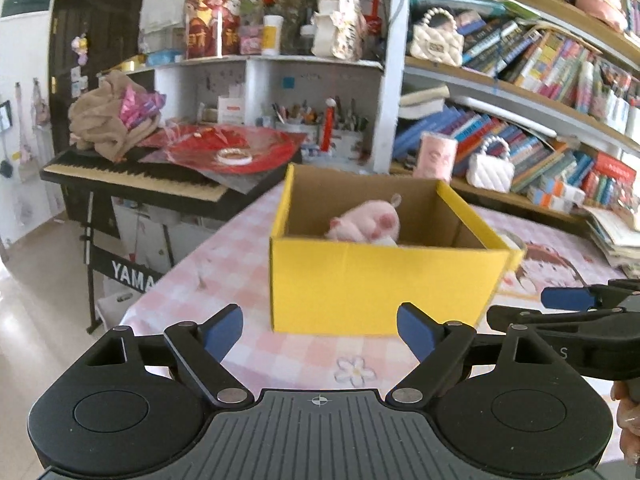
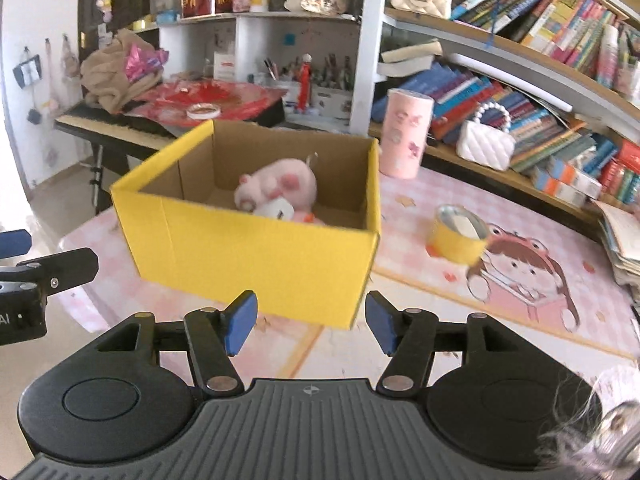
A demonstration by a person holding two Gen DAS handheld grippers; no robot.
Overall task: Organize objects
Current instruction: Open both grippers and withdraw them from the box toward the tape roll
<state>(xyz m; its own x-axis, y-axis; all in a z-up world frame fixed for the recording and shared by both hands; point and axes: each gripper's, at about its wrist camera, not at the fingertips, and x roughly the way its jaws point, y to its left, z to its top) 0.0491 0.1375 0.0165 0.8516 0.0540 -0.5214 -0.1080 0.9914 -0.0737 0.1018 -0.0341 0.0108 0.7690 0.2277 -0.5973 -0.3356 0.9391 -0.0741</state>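
Note:
A yellow cardboard box stands open on the pink checked table. Inside lie a pink plush toy and a small white object. A yellow roll of tape sits on the table to the right of the box. My left gripper is open and empty, just in front of the box. My right gripper is open and empty, near the box's front right corner. The right gripper also shows at the right edge of the left wrist view.
A pink cylinder stands behind the box. A white pearl-handled bag sits by the bookshelf. A keyboard with red wrapping and a brown cloth stands left of the table. A stack of papers lies at the far right.

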